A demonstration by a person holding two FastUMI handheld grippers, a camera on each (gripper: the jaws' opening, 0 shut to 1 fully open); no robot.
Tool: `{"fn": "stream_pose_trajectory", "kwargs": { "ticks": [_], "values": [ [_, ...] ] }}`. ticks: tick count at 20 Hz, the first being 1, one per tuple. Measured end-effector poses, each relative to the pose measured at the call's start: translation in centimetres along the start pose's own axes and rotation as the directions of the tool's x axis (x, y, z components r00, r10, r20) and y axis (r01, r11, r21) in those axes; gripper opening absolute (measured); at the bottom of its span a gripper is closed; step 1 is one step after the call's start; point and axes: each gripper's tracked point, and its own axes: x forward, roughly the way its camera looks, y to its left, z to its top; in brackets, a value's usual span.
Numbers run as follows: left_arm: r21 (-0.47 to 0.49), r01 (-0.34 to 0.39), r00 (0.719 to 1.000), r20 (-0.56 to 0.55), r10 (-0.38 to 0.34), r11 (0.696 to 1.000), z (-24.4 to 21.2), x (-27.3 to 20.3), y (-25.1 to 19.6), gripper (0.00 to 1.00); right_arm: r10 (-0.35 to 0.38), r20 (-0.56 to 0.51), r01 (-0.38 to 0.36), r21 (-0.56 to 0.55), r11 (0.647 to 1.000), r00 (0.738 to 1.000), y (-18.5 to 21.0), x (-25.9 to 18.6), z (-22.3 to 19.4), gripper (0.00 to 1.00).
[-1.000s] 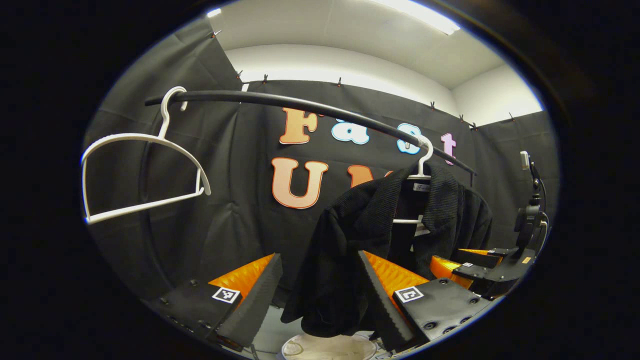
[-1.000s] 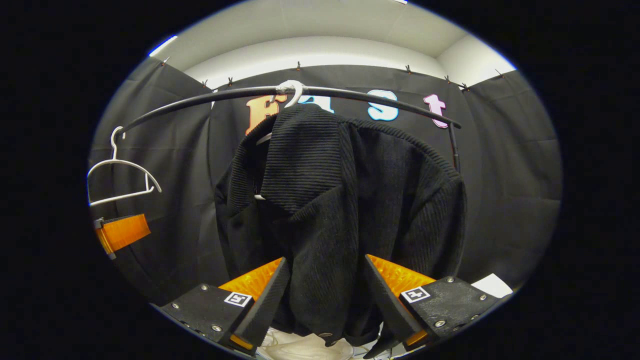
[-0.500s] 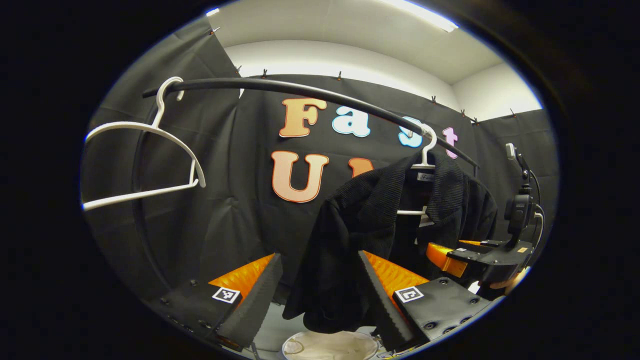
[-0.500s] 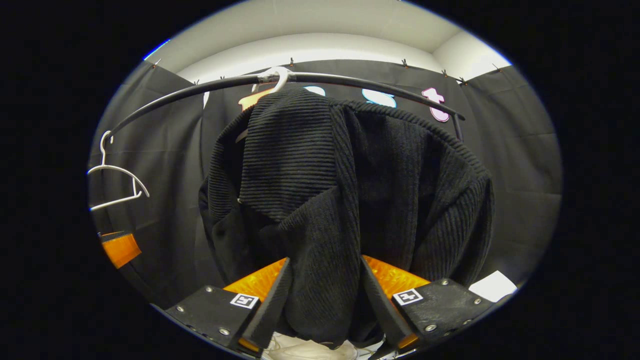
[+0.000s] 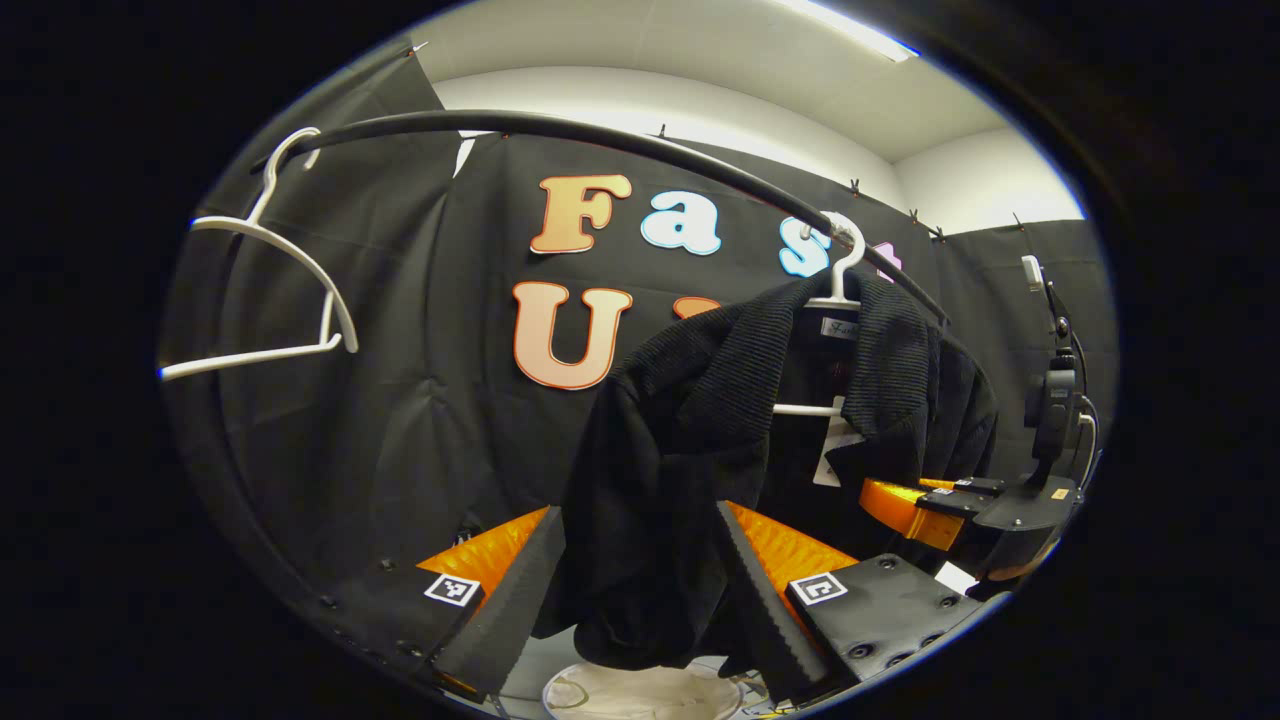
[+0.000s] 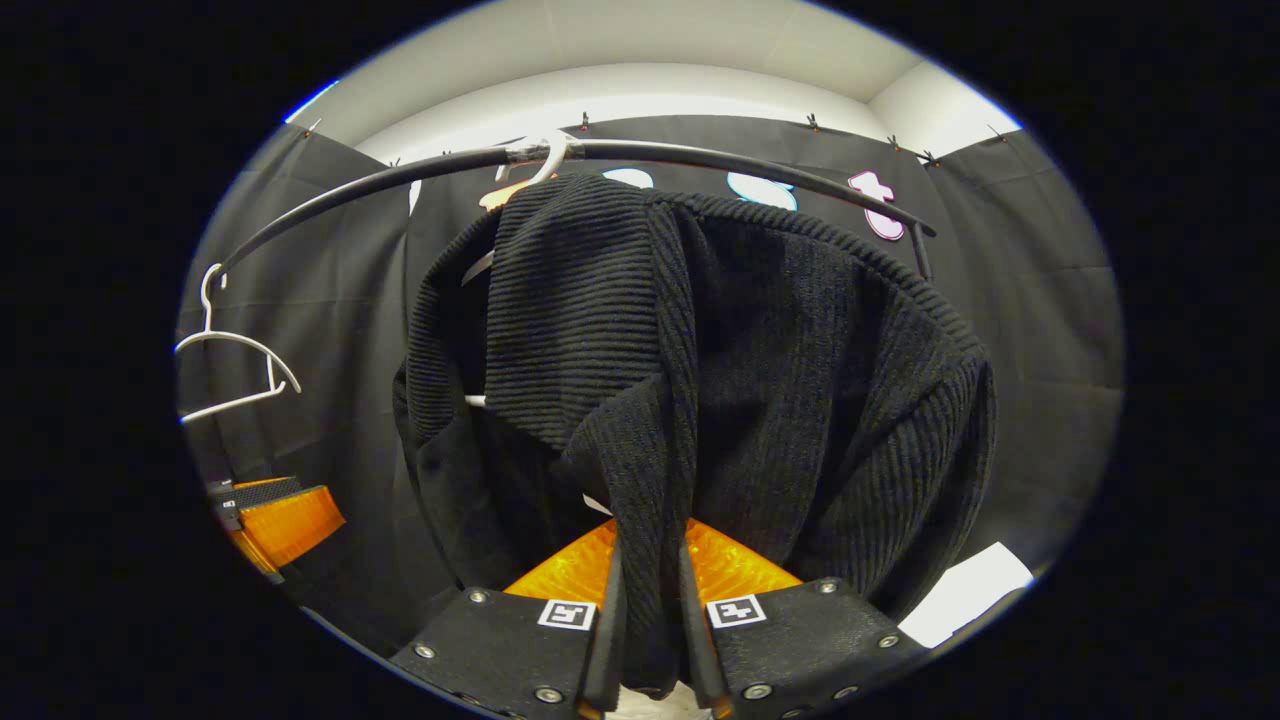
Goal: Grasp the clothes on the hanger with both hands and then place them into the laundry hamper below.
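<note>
Booth: black cloth walls, white ceiling, curved black rail (image 5: 600, 135) overhead.
Garment: black ribbed knit top (image 6: 740, 380) hangs on a white hanger (image 5: 840, 290) hooked on the rail; not lifted off.
Spare hanger: bare white hanger (image 5: 270, 290) at the far end of the rail, well apart from the garment.
Hamper: pale rim of the laundry hamper (image 5: 640, 690) shows below the garment's hem in the left gripper view; nothing dark inside as far as visible.
Right hand-held gripper (image 6: 645, 640): fingers drawn in close, clenched on a fold of the garment's front edge; fabric pinched between them.
Left hand-held gripper (image 5: 640, 600): fingers spread wide, released; the garment's left side hangs between them, touching at most one finger, no pinch.
Progress: early. One-sided grasp looks done; second grasp not yet made.
Left to do: clamp the left side, free the top from its hanger, lower it into the hamper, let go.
Risk: judged, pulling one-sided could drag the hanger along the rail.
</note>
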Motion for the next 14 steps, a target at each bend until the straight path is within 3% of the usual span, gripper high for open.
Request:
{"fn": "stream_pose_trajectory", "kwargs": {
  "ticks": [1,3,4,5,14],
  "values": [
    [0.001,0.015,1.0,-0.003,-0.015,1.0,-0.2,0.5,-0.7,0.97,-0.001,-0.004,0.001,0.004,1.0,1.0,-0.1,-0.2,0.0,0.32],
    [-0.003,0.043,0.999,-0.011,-0.043,0.999,-0.4,1.5,-2.0,0.93,0.006,-0.01,-0.006,0.013,1.0,1.0,-0.1,-0.5,0.0,0.09],
    [-0.002,0.057,0.998,-0.014,-0.057,0.998,-0.6,1.9,-2.6,0.93,0.007,-0.012,-0.007,0.013,1.0,1.0,-0.1,-0.7,0.0,0.14],
    [0.003,0.067,0.998,-0.018,-0.067,0.998,-1.0,2.3,-3.0,0.97,0.007,-0.01,-0.007,0.011,1.0,1.0,-0.3,-1.0,0.2,0.14],
    [0.003,0.097,0.993,-0.069,-0.096,0.995,-3.8,6.8,-5.2,0.95,0.01,-0.01,-0.01,0.042,0.999,1.0,-2.2,-4.0,1.8,0.05]
  ]
}}
